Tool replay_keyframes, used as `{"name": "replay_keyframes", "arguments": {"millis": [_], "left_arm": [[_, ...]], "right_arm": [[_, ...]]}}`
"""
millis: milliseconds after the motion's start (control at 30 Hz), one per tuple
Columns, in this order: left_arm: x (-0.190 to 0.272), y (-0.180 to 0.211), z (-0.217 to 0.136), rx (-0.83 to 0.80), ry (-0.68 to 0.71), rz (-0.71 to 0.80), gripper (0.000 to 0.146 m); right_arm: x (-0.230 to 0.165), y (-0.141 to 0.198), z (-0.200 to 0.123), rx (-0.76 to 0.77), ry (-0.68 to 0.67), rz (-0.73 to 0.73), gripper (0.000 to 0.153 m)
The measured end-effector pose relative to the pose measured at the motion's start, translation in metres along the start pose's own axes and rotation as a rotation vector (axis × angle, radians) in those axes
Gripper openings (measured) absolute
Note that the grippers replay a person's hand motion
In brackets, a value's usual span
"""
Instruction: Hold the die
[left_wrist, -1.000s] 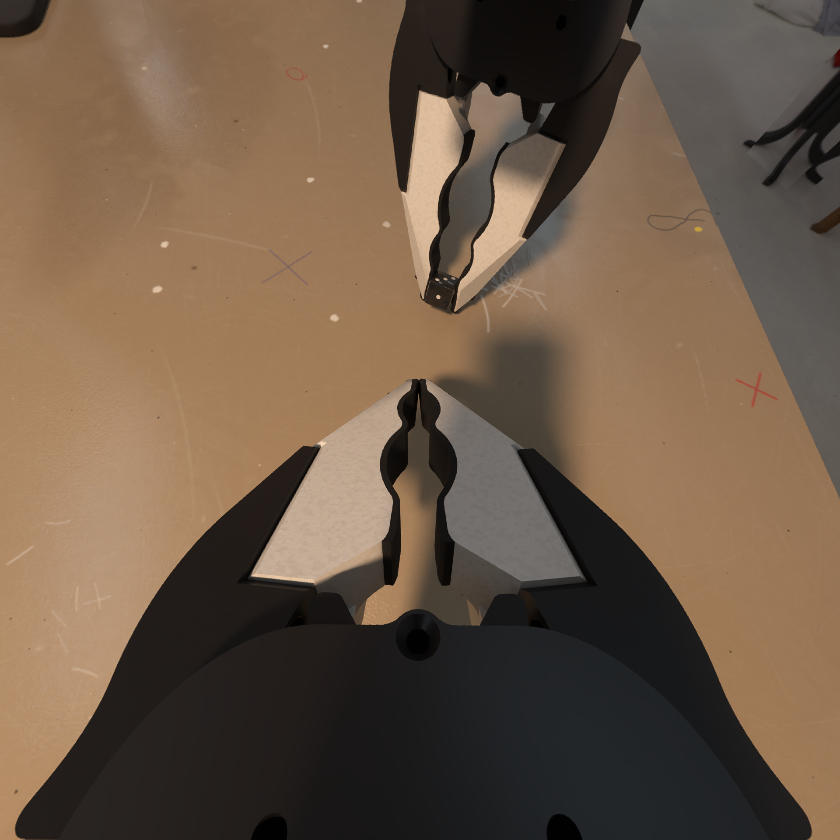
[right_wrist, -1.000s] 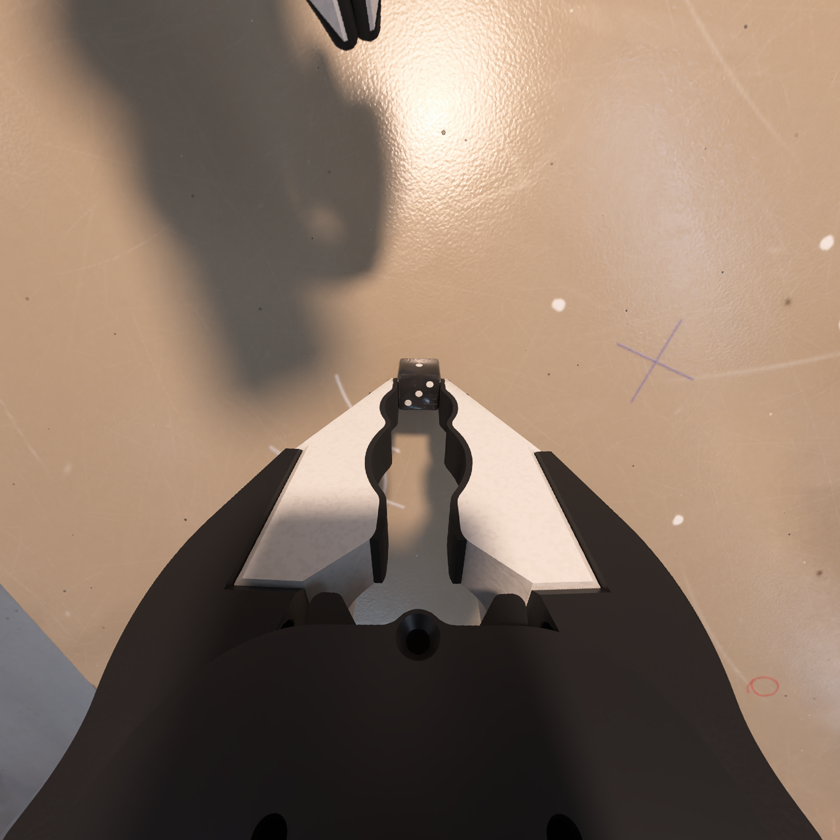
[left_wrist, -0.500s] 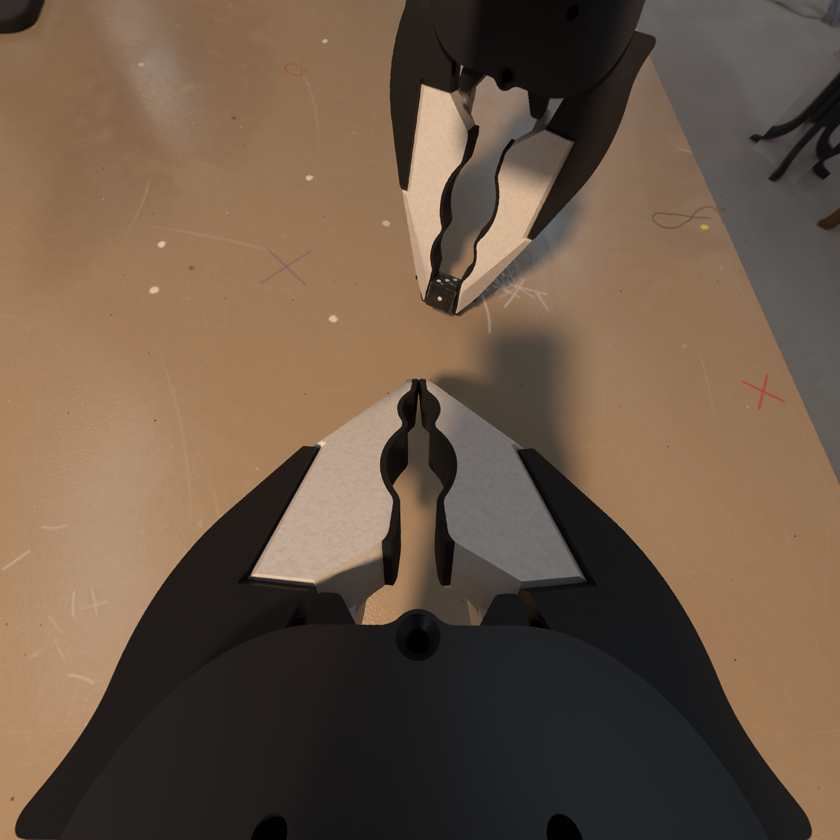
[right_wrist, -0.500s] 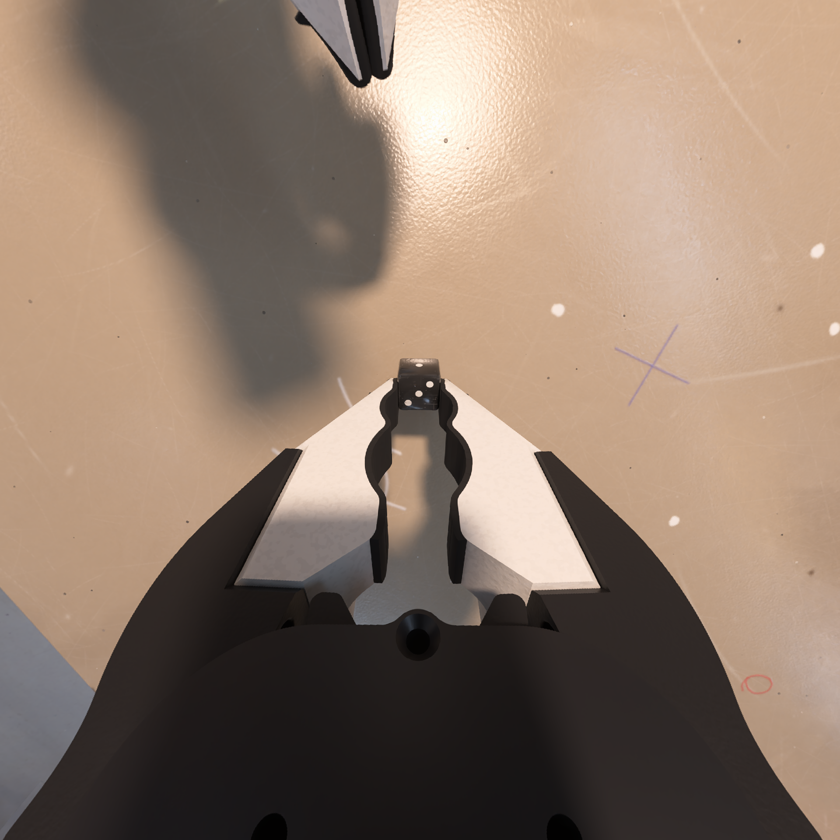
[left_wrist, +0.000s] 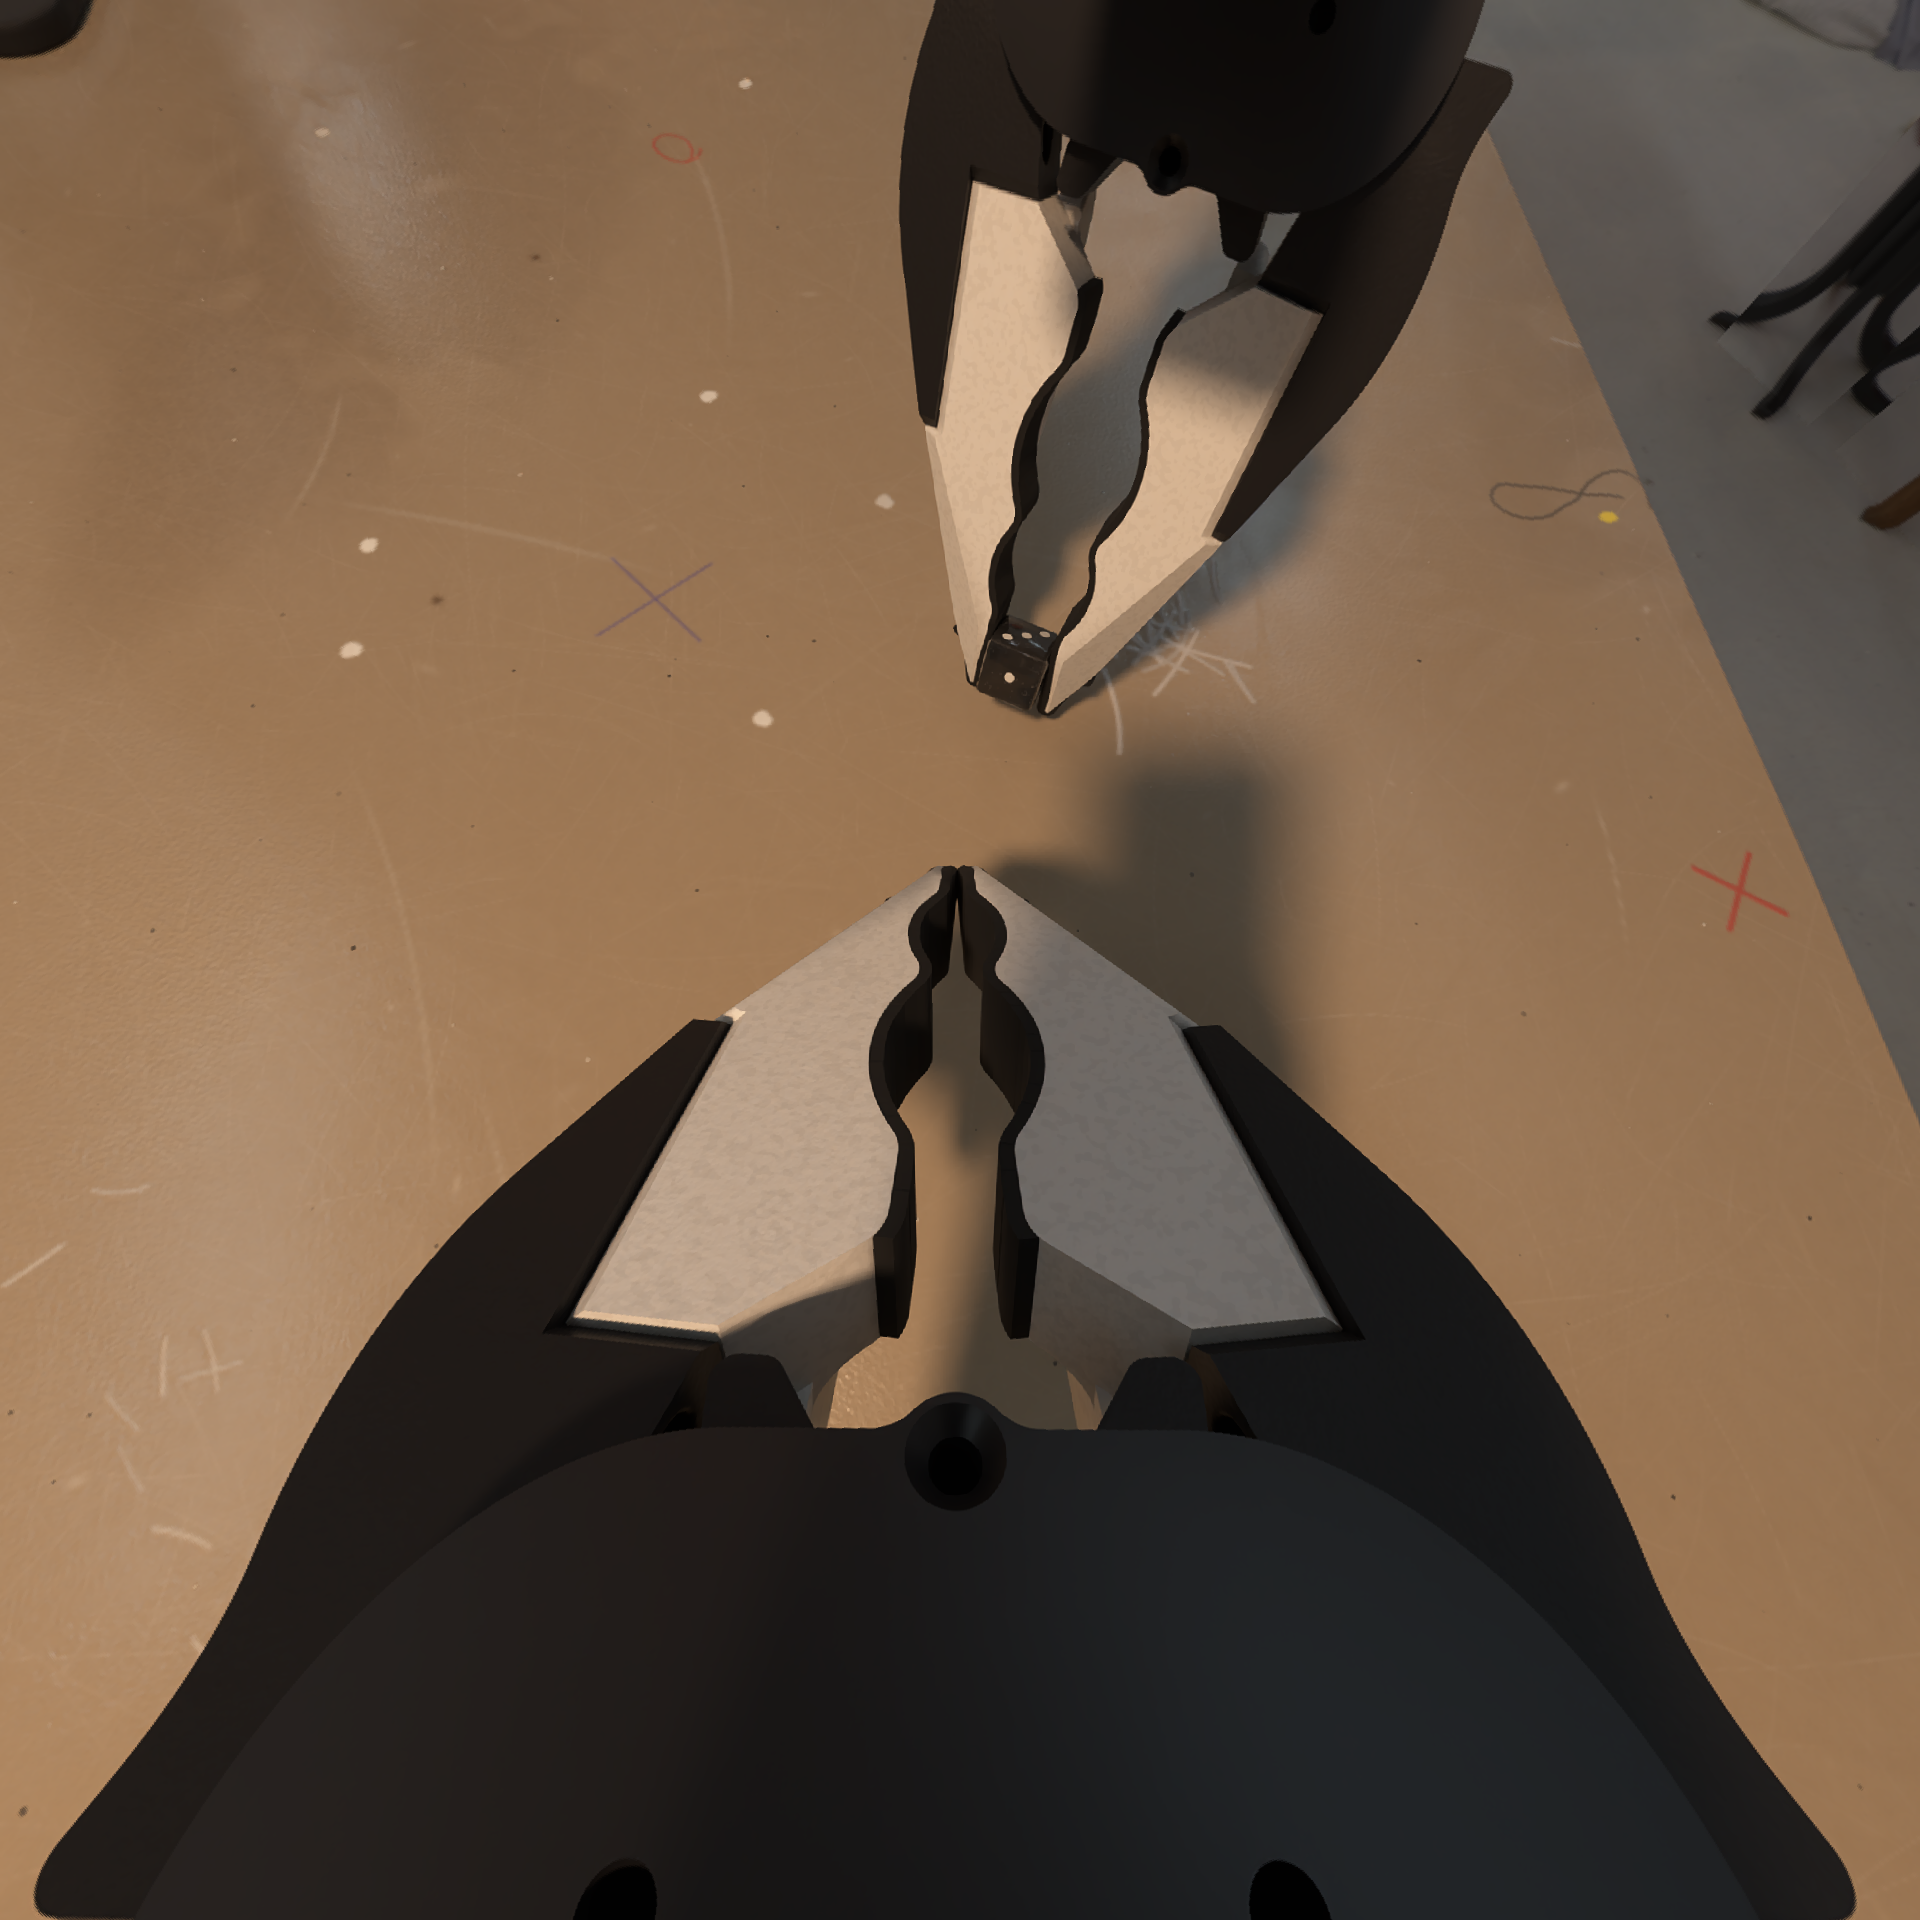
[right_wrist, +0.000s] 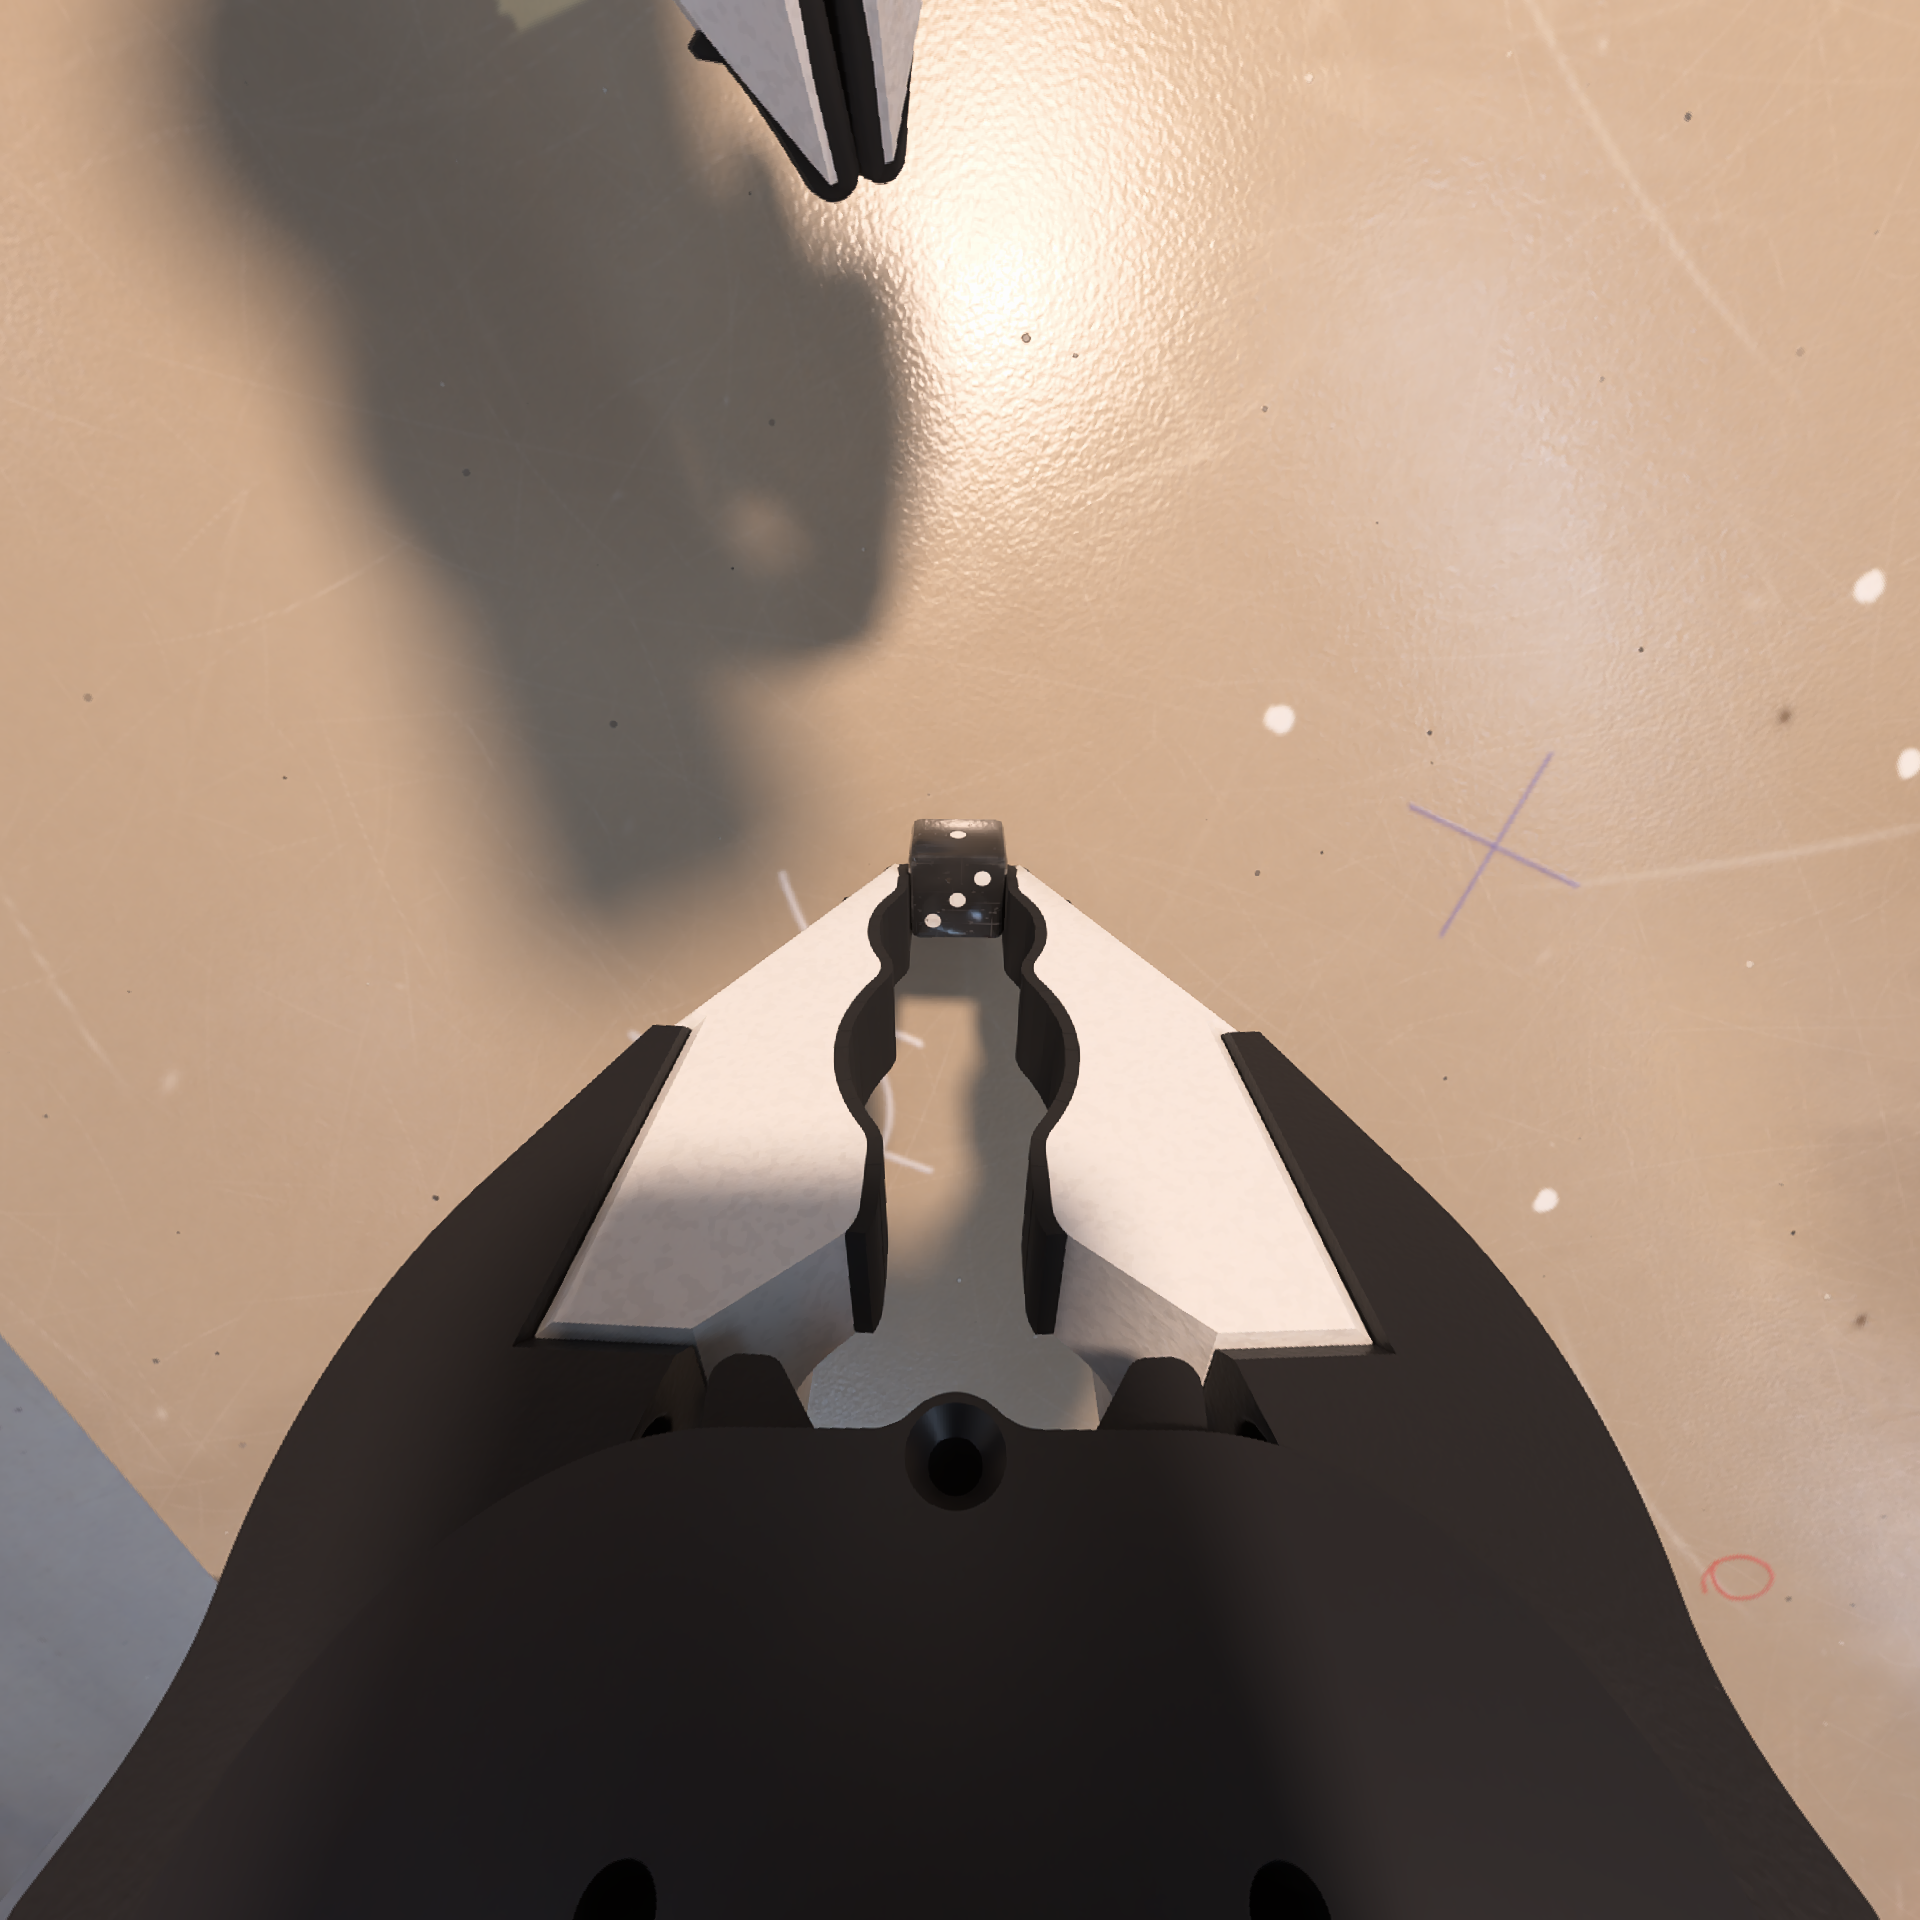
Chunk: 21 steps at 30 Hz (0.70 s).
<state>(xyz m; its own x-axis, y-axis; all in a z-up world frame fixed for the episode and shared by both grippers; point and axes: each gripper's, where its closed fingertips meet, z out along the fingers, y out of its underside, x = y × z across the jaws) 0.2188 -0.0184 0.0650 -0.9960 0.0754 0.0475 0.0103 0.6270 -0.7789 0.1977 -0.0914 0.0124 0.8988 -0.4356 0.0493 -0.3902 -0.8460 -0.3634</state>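
The right gripper pinches a small black white-pipped die between its fingertips; the left gripper has fingers pressed together, empty.

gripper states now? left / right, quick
Left gripper: closed, fingertips together, holding nothing.
Right gripper: closed on the black die, pinched at its fingertips.

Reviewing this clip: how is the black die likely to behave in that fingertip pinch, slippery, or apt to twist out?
The die looks rigid and glossy, so it is probably somewhat slippery. The right gripper pinches it only at its very fingertips, with part sticking out past them, so a slight twist might pop it free. Being so small beside the fingers, it is likely very light.
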Motion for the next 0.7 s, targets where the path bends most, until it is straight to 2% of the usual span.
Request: {"name": "replay_keyframes", "arguments": {"millis": [700], "left_arm": [[0.0008, -0.0018, 0.0007, 0.011, 0.007, -0.005, 0.0]], "right_arm": [[0.0005, -0.0007, 0.0, -0.001, 0.016, -0.007, 0.016]]}}
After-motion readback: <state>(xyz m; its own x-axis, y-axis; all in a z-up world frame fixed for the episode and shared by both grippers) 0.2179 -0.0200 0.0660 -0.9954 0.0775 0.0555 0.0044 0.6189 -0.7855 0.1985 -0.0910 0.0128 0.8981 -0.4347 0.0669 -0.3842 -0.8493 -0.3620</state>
